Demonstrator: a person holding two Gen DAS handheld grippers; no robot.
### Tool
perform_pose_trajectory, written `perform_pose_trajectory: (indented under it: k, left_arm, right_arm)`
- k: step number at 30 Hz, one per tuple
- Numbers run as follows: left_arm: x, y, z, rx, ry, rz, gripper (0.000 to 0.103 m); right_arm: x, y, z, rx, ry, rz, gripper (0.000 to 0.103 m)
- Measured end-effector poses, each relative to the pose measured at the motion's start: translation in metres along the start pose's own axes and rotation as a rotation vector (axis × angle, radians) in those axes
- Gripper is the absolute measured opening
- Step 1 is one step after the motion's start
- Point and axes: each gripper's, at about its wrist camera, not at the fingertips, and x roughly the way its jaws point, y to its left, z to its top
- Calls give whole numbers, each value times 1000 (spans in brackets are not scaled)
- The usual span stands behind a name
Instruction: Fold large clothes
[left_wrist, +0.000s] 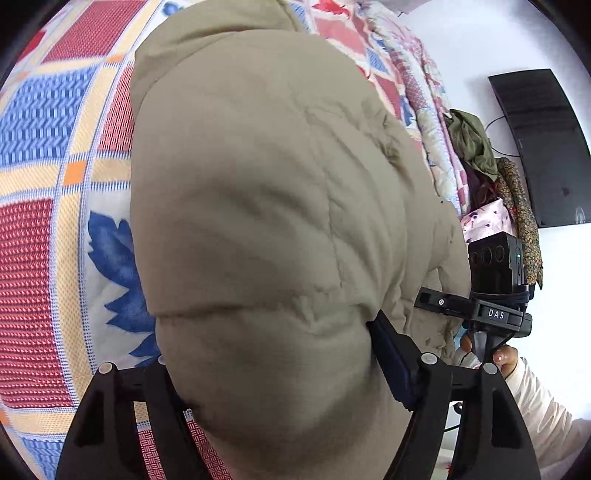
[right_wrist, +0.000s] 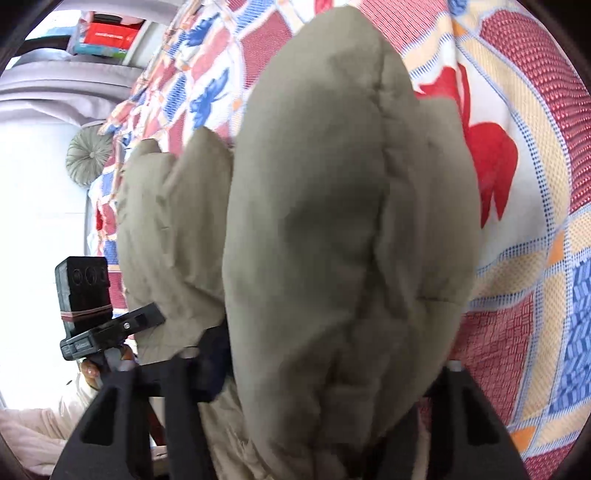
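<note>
- The big tan puffy coat (left_wrist: 258, 221) lay on the bed, on top of the patchwork bedspread (left_wrist: 48, 229), and its near end was bunched up in both grippers.
- The left gripper (left_wrist: 273, 373) was clenched on a fat fold of the coat — the puffy cloth bulged out between its two black fingers and hid the tips.
- The right gripper (right_wrist: 325, 373) was clenched on another fat fold of the same coat, which filled the space between its fingers too.
- The coat's long way ran straight ahead from both grippers, from the near edge of the bed toward the far edge, so the held end was the near one.
- In the left wrist view the right gripper sat just beside the coat on the right, with a hand (left_wrist: 506, 360) in a pale sleeve holding it. In the right wrist view the left gripper sat just beside the coat on the left.
- Both hands looked about as close to the coat as each other, so I think the next move was a two-hand one — lift the near end and carry it over to the far end.
- A shelf (right_wrist: 107, 37) near the far corner held red and green packs.
- A pile of clothes (left_wrist: 491, 173) hung beside the bed, near a dark screen (left_wrist: 543, 147) on the wall.
</note>
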Motion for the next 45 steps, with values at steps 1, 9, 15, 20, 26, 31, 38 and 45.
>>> perform_pose_trajectory:
  k: [1, 9, 15, 20, 26, 31, 38, 45]
  left_arm:
    - [-7, -4, 2, 10, -14, -5, 78]
    - [-85, -4, 32, 53, -170, -1, 78]
    - [-146, 35, 70, 49, -287, 70, 78]
    - [-174, 104, 101, -6, -321, 139, 78]
    - [-149, 170, 114, -110, -287, 219, 81]
    - [-140, 173, 111, -107, -297, 271, 88]
    - [-175, 127, 92, -25, -431, 484, 87]
    - [-198, 110, 126, 45, -500, 522, 87]
  right_arm:
    - [-3, 5, -1, -4, -9, 12, 46]
    - [-8, 67, 3, -85, -71, 94, 45]
    - [26, 127, 43, -140, -100, 163, 45]
    - [68, 148, 77, -155, -88, 193, 45]
    - [131, 149, 93, -114, -44, 128, 46]
    - [134, 139, 88, -74, -37, 88, 53]
    - [89, 147, 75, -63, -89, -52, 56]
    - [13, 139, 42, -106, -270, -158, 36]
